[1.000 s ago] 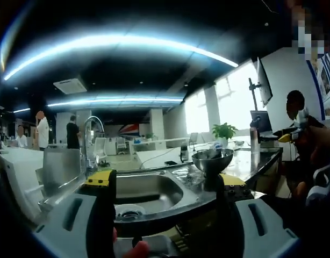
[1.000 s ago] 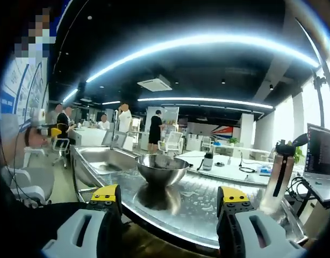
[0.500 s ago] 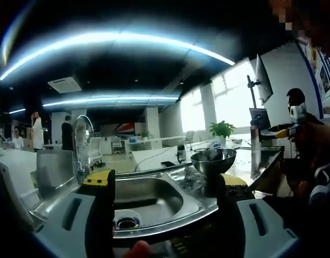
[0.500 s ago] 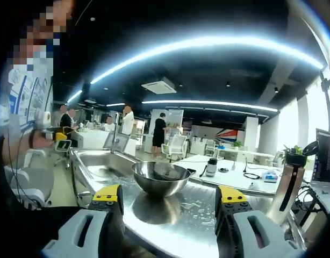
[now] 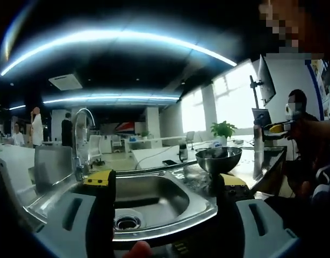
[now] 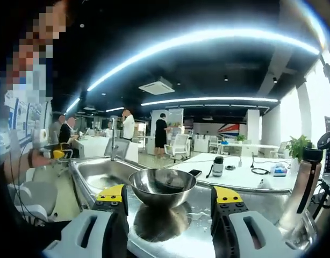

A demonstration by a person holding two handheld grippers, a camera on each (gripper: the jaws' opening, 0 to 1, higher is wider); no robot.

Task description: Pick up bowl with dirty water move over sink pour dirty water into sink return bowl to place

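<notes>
A shiny steel bowl (image 6: 160, 186) stands on the wet steel drainboard (image 6: 245, 212), just beyond and between the tips of my right gripper (image 6: 169, 194), which is open and holds nothing. In the left gripper view the same bowl (image 5: 219, 159) sits to the right of the steel sink basin (image 5: 149, 194) with its round drain (image 5: 127, 220). My left gripper (image 5: 160, 183) is open in front of the basin, near its front rim. From this low angle the bowl's contents are hidden.
A curved tap (image 5: 80, 141) rises at the sink's far left. A dark metal bottle (image 6: 303, 189) stands on the counter right of the bowl. A small bottle (image 6: 217, 166) and cables lie on the white desk behind. People stand far back; a seated person (image 5: 299, 134) is at the right.
Both views have moved closer to the counter: the bowl now looms larger between the right gripper's tips, and the sink basin sits nearer and lower before the left gripper. Both grippers stay open.
</notes>
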